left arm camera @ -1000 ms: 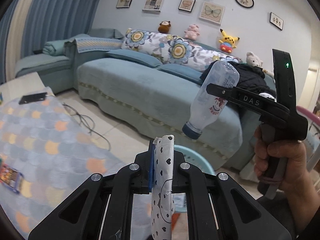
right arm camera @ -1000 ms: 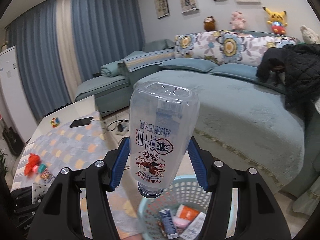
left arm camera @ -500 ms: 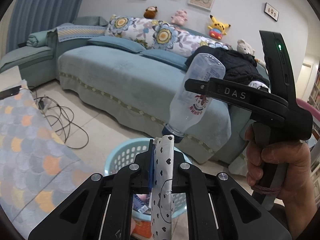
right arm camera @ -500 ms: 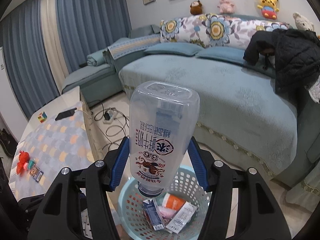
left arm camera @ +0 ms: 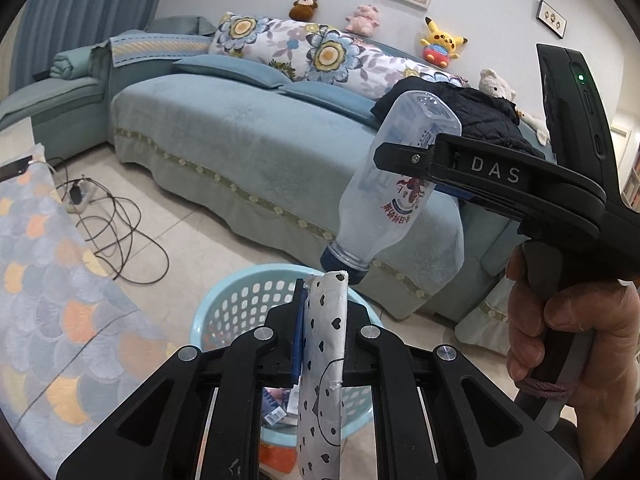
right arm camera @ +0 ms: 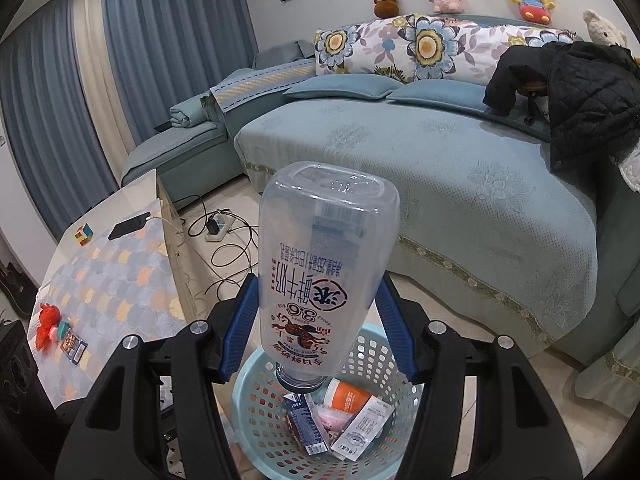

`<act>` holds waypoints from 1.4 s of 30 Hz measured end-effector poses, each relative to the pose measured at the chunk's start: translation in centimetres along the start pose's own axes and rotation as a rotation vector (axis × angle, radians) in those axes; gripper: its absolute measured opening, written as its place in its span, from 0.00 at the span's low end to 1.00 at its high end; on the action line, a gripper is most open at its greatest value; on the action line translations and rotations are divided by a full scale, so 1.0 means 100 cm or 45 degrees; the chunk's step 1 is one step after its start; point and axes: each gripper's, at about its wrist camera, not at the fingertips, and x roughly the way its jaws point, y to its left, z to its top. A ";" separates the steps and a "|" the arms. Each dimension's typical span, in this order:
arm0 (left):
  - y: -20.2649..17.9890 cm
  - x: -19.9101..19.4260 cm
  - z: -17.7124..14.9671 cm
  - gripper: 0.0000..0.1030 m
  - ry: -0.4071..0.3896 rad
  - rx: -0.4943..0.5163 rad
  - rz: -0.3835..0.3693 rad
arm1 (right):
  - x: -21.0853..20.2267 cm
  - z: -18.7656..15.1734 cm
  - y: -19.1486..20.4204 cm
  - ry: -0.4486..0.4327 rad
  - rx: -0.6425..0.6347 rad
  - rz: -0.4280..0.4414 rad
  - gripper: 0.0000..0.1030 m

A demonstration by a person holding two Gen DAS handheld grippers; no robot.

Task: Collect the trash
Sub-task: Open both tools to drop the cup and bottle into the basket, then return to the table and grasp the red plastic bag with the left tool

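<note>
In the right wrist view, a round pale-blue perforated plastic laundry basket (right arm camera: 372,446) sits on the floor at six o'clock, already holding small cartons and wrappers. Above it the right gripper (right arm camera: 318,320), jaws about half apart, clamps an empty clear plastic milk bottle (right arm camera: 324,272) by its labelled body, cap down over the basket; it looks light, smooth and easily dented, so the wide mid-body is the sensible hold. In the left wrist view, the left gripper (left arm camera: 322,328) is almost fully closed on a thin white heart-print paper wrapper (left arm camera: 322,376), soft and flimsy, at six o'clock over the basket's rim.
</note>
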 end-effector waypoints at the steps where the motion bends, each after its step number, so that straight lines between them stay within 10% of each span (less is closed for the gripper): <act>1: -0.001 0.001 0.000 0.07 0.003 0.002 0.001 | 0.001 0.000 -0.001 0.005 0.003 0.000 0.54; 6: -0.006 0.006 0.004 0.16 0.012 0.009 -0.010 | 0.008 -0.001 -0.002 0.049 0.008 0.001 0.54; 9: -0.004 0.008 0.006 0.49 0.009 -0.009 -0.056 | 0.018 -0.005 -0.003 0.108 -0.002 -0.028 0.55; 24: 0.034 -0.010 0.001 0.49 0.022 -0.033 0.045 | 0.022 -0.005 0.003 0.111 0.018 -0.073 0.56; 34: 0.111 -0.094 -0.026 0.50 0.103 0.223 0.536 | 0.027 0.001 0.043 0.121 0.009 0.015 0.63; 42: 0.256 -0.171 -0.041 0.51 0.153 -0.188 0.934 | 0.039 0.000 0.096 0.147 -0.016 0.094 0.66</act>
